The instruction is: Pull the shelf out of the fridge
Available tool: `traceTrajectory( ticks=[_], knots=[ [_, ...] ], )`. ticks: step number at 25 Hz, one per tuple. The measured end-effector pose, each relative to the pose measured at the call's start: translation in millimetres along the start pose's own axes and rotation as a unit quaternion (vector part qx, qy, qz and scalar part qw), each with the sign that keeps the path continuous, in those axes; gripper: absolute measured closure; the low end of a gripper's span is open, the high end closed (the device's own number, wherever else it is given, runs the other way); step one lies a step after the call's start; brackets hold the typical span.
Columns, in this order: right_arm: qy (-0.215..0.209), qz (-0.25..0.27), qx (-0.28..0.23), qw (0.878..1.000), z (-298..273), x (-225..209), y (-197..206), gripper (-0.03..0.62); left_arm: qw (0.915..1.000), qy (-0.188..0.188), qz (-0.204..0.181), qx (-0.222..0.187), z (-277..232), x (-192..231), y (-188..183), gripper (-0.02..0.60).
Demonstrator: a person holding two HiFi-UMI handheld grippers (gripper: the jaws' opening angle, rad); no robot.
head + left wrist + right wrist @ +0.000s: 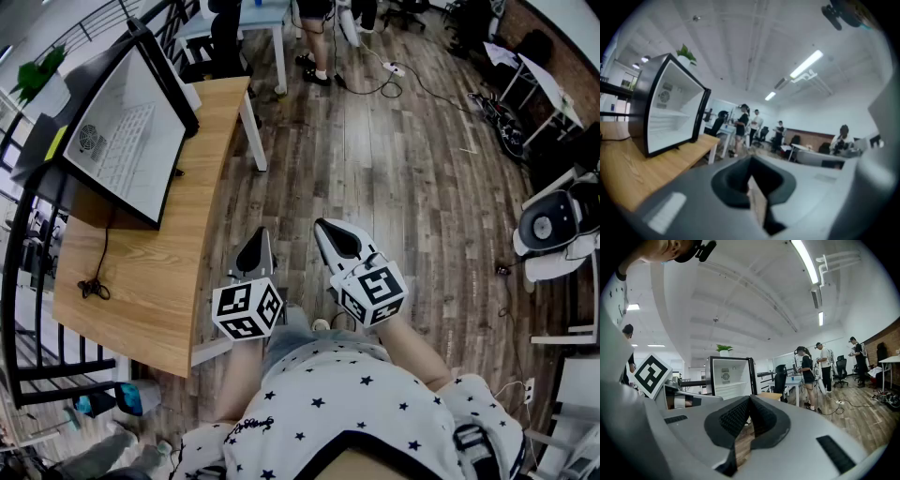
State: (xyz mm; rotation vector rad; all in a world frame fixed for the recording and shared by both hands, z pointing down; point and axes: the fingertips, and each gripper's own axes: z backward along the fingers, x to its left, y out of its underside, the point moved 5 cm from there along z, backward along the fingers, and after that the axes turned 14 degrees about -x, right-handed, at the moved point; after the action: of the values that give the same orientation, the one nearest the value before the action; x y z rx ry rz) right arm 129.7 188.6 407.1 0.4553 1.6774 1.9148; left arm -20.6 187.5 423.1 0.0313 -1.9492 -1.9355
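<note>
Head view: we held the left gripper (256, 242) and right gripper (330, 234), tapered grey shells, over plank floor beside a wooden table (141, 281) bearing the boxy black fridge (122, 141) | Left gripper view: jaws clenched, empty; flat white shelf (670, 114) inside the fridge, well apart | Right gripper view: ribbed pads (733, 418) met on nothing.

I'm in an open office that doubles as a test lab. A wood-plank floor (394, 169) runs the whole room under long strip lights (806, 256) on a white ceiling, with a brick wall (886, 345) on the far side. White desks (793, 380) and swivel chairs (841, 367) stand about, with people (806, 371) standing among them. Cables (497, 120) and a power strip (392, 67) lie on the boards. A small fridge (131, 150) sits on a wooden table (159, 281).
</note>
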Motion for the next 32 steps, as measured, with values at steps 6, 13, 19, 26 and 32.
traceTrajectory(
  ticks=[6, 13, 19, 26, 32],
  knots=[
    [-0.008, 0.005, 0.001, 1.0, 6.9, -3.2, -2.7, 0.574, 1.0, 0.0, 0.007, -0.003, 0.6, -9.7, 3.1, 0.577],
    [-0.009, -0.004, 0.0, 1.0, 5.6, -6.3, -1.8, 0.574, 1.0, -0.004, 0.006, -0.005, 1.4, -11.3, 1.6, 0.577],
    [-0.018, -0.01, -0.002, 1.0, 3.6, -5.2, -1.0, 0.572, 0.9999, -0.01, 0.005, -0.008, 2.4, -11.8, 0.5, 0.577],
    [-0.021, -0.015, 0.001, 1.0, -3.1, -4.8, 3.9, 0.572, 0.9998, -0.019, 0.003, -0.006, 5.5, -7.2, 0.5, 0.577],
    [-0.025, -0.013, 0.005, 1.0, -13.5, -4.2, 5.7, 0.572, 0.9996, -0.026, 0.008, -0.006, 2.0, 3.8, -0.4, 0.577]
  ],
)
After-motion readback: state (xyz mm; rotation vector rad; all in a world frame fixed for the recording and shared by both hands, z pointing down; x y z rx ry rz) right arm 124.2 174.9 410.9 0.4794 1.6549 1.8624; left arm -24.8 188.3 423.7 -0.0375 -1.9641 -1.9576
